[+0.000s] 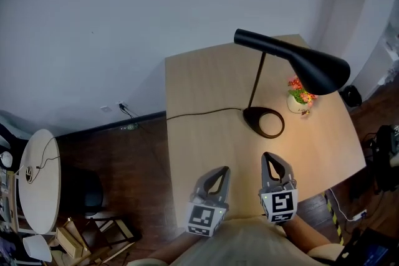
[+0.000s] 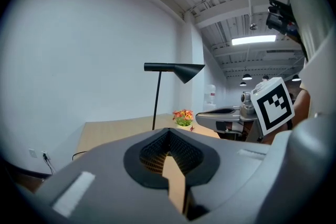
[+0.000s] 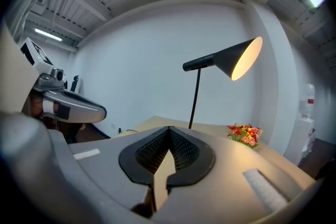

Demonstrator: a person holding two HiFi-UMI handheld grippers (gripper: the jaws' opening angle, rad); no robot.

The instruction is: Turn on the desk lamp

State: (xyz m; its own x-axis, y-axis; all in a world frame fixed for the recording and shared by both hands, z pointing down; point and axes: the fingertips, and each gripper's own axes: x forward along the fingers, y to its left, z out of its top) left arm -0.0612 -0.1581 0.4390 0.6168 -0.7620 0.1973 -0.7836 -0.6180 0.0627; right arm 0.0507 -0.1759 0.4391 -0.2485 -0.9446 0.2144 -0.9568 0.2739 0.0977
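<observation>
A black desk lamp [image 1: 312, 65] stands on the wooden desk [image 1: 199, 140], with its round base [image 1: 264, 122] near the middle. It is lit: the inside of its shade [image 3: 237, 59] glows and warm light falls around the base. From the left gripper view the lamp [image 2: 178, 69] rises straight ahead. My left gripper [image 1: 219, 170] and right gripper [image 1: 270, 156] hover side by side over the desk's near edge, short of the base. Both are shut, tips together, with nothing between them. The right gripper [image 2: 231, 115] shows in the left gripper view.
A small pot of red and yellow flowers [image 1: 300, 96] sits right of the lamp base. The lamp's black cord [image 1: 199, 113] runs left off the desk toward a wall socket [image 1: 121, 107]. A round white table [image 1: 38, 177] stands on the floor at the left.
</observation>
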